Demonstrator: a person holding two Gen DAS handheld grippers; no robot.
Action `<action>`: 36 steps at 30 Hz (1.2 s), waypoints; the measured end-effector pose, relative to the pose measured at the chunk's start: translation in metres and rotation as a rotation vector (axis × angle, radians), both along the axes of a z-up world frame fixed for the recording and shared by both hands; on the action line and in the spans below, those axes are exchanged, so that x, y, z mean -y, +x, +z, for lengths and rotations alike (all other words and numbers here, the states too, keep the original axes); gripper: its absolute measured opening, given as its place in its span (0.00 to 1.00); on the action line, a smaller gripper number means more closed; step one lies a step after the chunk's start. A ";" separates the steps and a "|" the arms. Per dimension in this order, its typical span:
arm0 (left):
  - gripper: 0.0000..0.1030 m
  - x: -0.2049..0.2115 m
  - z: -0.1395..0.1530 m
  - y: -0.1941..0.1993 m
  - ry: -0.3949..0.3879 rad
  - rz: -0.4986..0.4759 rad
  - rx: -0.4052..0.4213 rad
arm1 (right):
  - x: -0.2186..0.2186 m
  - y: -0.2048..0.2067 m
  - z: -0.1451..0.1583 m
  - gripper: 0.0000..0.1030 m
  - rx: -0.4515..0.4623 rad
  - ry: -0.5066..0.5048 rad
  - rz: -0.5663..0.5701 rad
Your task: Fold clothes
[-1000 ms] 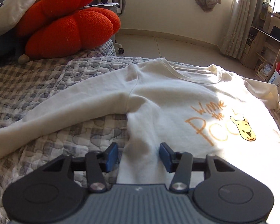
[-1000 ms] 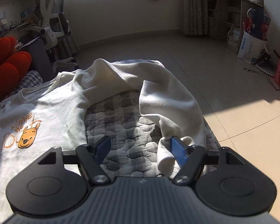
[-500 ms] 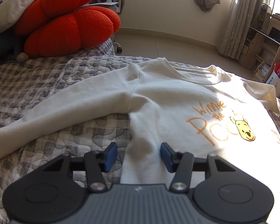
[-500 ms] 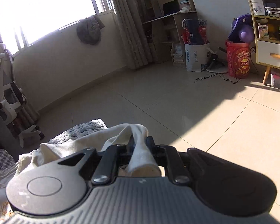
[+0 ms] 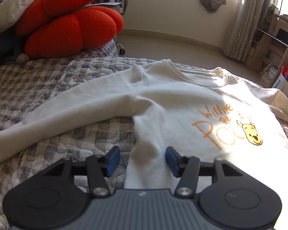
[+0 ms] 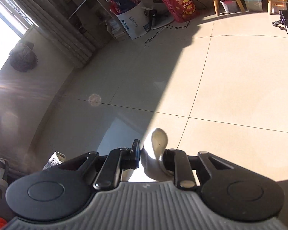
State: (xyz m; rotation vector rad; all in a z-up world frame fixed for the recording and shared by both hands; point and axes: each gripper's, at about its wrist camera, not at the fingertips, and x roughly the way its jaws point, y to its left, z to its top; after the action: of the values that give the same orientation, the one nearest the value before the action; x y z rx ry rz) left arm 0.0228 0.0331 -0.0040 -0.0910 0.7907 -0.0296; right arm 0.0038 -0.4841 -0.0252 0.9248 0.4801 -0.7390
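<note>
A cream Winnie the Pooh sweatshirt (image 5: pixel 178 111) lies face up on the grey checked quilt (image 5: pixel 48 80), its left sleeve (image 5: pixel 71 113) stretched out to the left. My left gripper (image 5: pixel 142 158) is open, low over the sweatshirt's left side edge, one pad (image 5: pixel 112 158) over the quilt and one over the cloth. My right gripper (image 6: pixel 150 153) is shut on the cuff of the right sleeve (image 6: pixel 157 145) and holds it up above the floor, turned away from the bed.
A red-orange knotted cushion (image 5: pixel 67 23) and a pale pillow (image 5: pixel 13 5) sit at the bed's back left. Beyond the bed are tiled floor (image 6: pixel 230 88), an office chair, curtains, shelves, bags (image 6: pixel 180 2) and cables.
My right gripper shut on the right sleeve's cuff, lifted it off the bed and swung to face the floor. My left gripper has barely moved and stays open.
</note>
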 end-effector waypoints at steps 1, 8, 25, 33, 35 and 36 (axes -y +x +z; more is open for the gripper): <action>0.54 0.001 0.000 0.000 0.003 0.001 0.001 | -0.003 0.000 0.005 0.22 0.007 -0.030 0.011; 0.56 0.002 -0.001 0.001 0.019 0.002 0.011 | -0.044 -0.008 0.040 0.46 0.055 -0.310 0.068; 0.59 0.003 -0.001 0.000 0.023 0.002 0.011 | -0.151 0.045 0.026 0.47 -0.041 -0.655 0.881; 0.59 0.001 -0.001 -0.001 0.017 0.000 0.007 | -0.146 0.064 0.026 0.03 -0.068 -0.719 0.779; 0.59 0.001 -0.001 0.000 0.013 0.003 0.008 | -0.147 0.066 0.034 0.03 -0.036 -0.736 0.742; 0.60 0.001 -0.001 0.000 0.011 0.004 0.008 | -0.148 0.067 0.039 0.03 -0.011 -0.744 0.725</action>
State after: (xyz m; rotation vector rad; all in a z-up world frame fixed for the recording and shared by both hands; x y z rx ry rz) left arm 0.0226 0.0324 -0.0052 -0.0824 0.7825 -0.0216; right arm 0.0706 -0.3364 0.0135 0.0198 0.4558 -0.2083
